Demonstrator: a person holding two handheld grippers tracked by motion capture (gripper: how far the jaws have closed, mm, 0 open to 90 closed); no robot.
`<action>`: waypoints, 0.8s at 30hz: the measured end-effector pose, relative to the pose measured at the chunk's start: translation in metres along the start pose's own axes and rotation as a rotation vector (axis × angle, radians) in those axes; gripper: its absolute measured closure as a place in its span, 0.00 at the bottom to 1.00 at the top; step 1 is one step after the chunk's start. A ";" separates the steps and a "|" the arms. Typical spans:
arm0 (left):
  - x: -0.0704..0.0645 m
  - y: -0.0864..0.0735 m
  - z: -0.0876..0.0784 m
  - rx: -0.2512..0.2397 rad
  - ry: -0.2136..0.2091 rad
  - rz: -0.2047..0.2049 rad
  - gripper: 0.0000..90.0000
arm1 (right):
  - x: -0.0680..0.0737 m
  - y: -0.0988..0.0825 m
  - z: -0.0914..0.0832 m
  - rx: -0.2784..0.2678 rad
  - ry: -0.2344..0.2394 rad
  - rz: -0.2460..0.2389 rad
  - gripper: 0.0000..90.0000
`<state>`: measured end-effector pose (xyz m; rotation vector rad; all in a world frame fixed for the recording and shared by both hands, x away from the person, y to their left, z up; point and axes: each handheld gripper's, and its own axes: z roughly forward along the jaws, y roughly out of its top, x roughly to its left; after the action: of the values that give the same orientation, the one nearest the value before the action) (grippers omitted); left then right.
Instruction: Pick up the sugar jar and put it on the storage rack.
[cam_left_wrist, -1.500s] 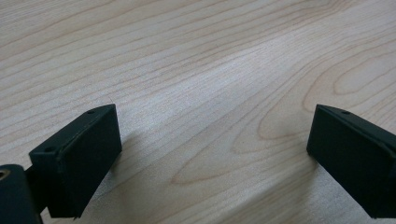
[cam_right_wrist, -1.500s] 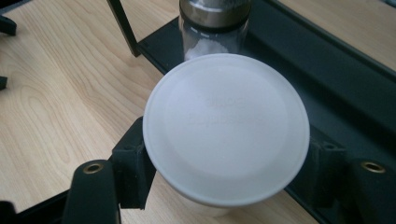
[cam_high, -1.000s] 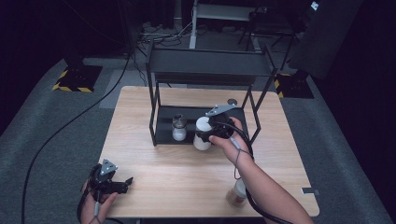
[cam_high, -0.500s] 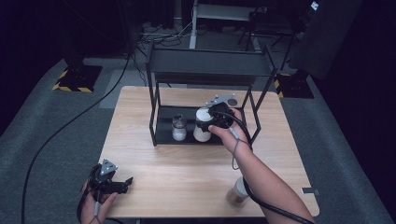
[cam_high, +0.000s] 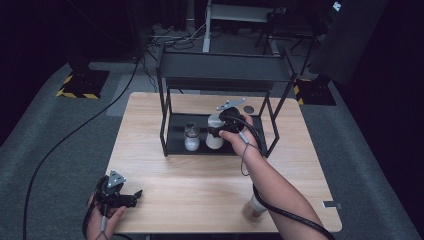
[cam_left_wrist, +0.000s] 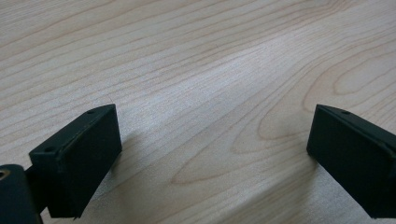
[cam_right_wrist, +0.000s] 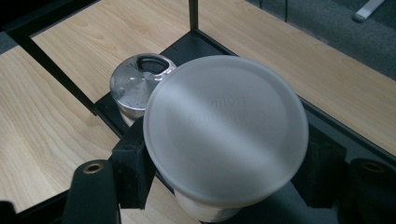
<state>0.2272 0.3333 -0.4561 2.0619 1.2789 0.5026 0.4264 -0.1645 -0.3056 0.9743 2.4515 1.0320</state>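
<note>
Two containers now sit together on the black rack's lower shelf (cam_high: 175, 137): the right gripper (cam_high: 220, 131), jaws clamped on a white-lidded jar (cam_right_wrist: 224, 130), has carried it inward beside the metal-capped shaker (cam_high: 191, 136), white contents in both; placement looks nearly done. Left gripper (cam_high: 131, 196) rests wide, empty, near the table's front-left corner; another jar (cam_high: 252, 209) waits by the front edge

White-lidded jar (cam_right_wrist: 225, 128) upright on black rack shelf (cam_high: 175, 134), beside shaker (cam_right_wrist: 137, 86).

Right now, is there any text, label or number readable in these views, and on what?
Embossed lettering on the white lid of the container in the right gripper: too faint and blurred to read.
Shaker jar, rack, table: no legible text.
</note>
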 end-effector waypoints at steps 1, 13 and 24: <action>0.000 0.000 0.000 0.000 0.000 0.000 0.03 | 0.000 0.000 0.002 0.002 -0.001 0.002 0.37; 0.000 0.000 0.000 0.000 0.000 0.000 0.03 | -0.003 -0.005 0.022 0.023 0.005 0.024 0.37; 0.000 0.000 0.000 0.000 -0.001 0.000 0.03 | -0.005 -0.007 0.027 0.035 0.004 0.046 0.37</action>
<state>0.2272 0.3334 -0.4562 2.0616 1.2786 0.5016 0.4402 -0.1583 -0.3292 1.0456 2.4693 1.0096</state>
